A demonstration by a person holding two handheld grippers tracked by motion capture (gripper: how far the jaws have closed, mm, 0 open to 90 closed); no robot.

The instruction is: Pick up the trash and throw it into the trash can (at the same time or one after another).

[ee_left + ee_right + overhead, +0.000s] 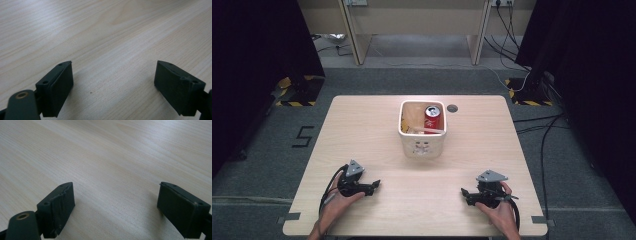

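Red can [433, 118] at bin's [422, 145] 2 o'clock looks light, slick, best gripped mid-wall; left gripper [373, 185] and right gripper [465, 192] gape wide, empty.

Light wood table [362, 130] on grey carpet floor [257, 150], black curtains [257, 35] both sides, cables [537, 125] at right.

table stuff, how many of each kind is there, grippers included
grippers: 2, left gripper and right gripper
white bin: 1
red soda can standing in the bin: 1
total: 4, not counting the pale contents beside the can, which are too unclear to name
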